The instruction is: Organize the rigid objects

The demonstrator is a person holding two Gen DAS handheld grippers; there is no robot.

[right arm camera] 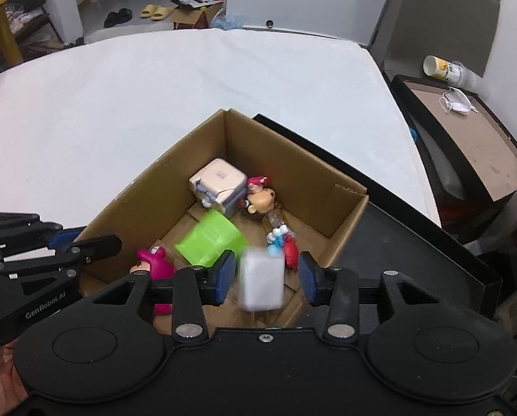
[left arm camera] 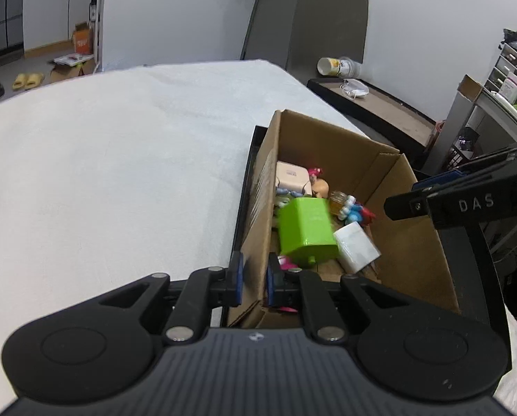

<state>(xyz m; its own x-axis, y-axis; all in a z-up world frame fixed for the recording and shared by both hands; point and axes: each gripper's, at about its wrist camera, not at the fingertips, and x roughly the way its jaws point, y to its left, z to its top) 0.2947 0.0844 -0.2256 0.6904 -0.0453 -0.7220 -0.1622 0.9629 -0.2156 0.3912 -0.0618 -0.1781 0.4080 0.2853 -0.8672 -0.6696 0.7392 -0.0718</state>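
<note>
I am clamping my left hand-held gripper [left arm camera: 253, 284] on the cardboard box [left arm camera: 258, 208] near wall. My right hand-held gripper [right arm camera: 264, 275] is spread apart, the blurred white cube [right arm camera: 261, 282] between its pads, untouched. Farther in, the green block [right arm camera: 211, 237] is lying inside.

Brown cardboard box [right arm camera: 154, 187] is set on a white surface [right arm camera: 119, 97]. Inside: lime-green block [right arm camera: 211, 239], white cube [right arm camera: 261, 282] (blurred), beige-pink case [right arm camera: 218, 176], magenta figure [right arm camera: 156, 260], blue-red-white figure [right arm camera: 282, 242], tan-headed doll with pink-red hat [right arm camera: 261, 197]. Both tools are black with blue pads [right arm camera: 223, 274]. Yellow slippers [right arm camera: 157, 11] are seen top centre, black ones beside them.
</note>
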